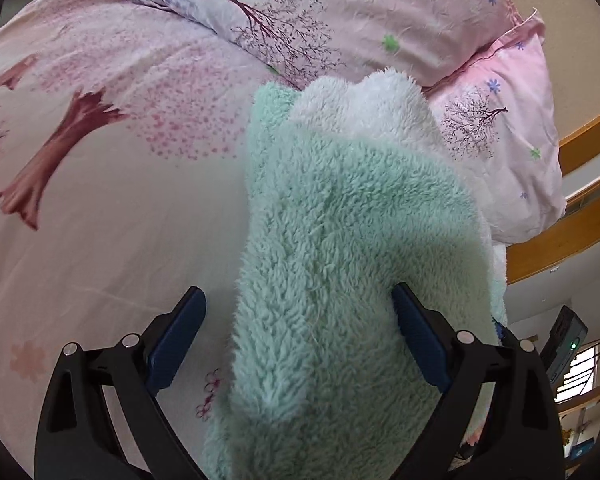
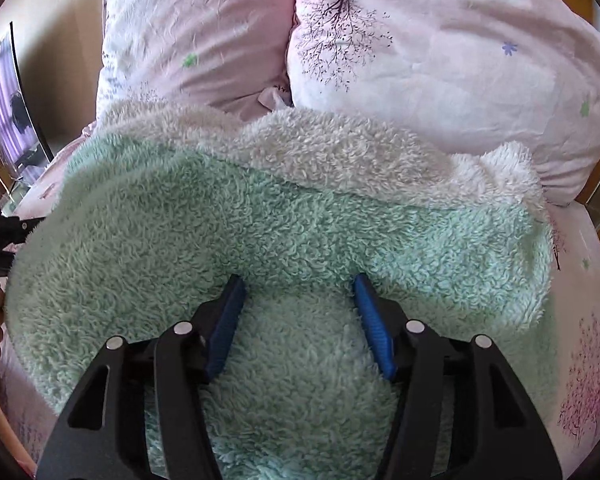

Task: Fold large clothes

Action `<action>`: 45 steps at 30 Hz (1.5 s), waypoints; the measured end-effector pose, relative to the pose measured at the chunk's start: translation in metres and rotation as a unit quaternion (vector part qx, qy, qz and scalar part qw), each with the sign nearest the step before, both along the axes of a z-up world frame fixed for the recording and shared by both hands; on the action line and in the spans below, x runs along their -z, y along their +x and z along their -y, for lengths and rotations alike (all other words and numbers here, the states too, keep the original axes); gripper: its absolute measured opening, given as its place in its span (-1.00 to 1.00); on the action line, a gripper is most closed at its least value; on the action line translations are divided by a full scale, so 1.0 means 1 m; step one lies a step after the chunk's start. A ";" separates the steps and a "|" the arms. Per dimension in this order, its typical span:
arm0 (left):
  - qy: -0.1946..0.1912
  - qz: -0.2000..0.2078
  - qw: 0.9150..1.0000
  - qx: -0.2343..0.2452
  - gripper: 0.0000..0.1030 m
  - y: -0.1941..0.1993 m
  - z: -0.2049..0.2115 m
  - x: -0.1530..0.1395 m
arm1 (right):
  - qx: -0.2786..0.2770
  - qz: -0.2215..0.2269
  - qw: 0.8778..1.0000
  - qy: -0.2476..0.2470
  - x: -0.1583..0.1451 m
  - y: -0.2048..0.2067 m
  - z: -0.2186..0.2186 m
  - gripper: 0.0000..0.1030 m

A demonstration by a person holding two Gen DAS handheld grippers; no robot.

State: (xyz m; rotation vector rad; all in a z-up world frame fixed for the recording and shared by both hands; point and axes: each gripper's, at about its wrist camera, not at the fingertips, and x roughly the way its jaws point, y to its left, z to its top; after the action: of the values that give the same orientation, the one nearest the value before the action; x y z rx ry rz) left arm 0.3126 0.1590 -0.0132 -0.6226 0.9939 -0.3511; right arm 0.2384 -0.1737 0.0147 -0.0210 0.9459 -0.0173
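**Fleece garment on the bed, both grippers at its near edge**

We see the mint-green fleece garment [image 2: 228, 216] lying bunched on the pink tree-print bedspread [image 1: 100, 208], its white fleece part [image 2: 340, 152] on the far side, against two pillows [image 2: 460, 72]. Our left gripper [image 1: 298, 320] stands wide: the right finger [image 1: 418, 344] touches a hanging fold of fleece, while the left finger is clear of it over the bedspread, so nothing is clamped. Our right gripper [image 2: 300, 312] is about half spread with a hump of fleece between its blue pads [image 2: 374, 328]; we cannot tell whether they press on it. A wooden bed frame [image 1: 560, 240] runs at the right, and a screen [image 2: 16, 120] stands far left.
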 end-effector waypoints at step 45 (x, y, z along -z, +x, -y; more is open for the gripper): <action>-0.119 0.240 0.946 0.180 -0.44 -0.034 0.195 -0.150 | 0.006 0.063 0.998 0.020 -0.029 -0.057 0.074 0.15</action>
State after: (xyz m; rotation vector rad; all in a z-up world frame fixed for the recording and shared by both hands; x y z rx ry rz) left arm 0.2785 -0.0356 0.1369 -0.5330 0.5906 -0.9124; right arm 0.1818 -0.2479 0.0432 0.0220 0.8191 -0.0106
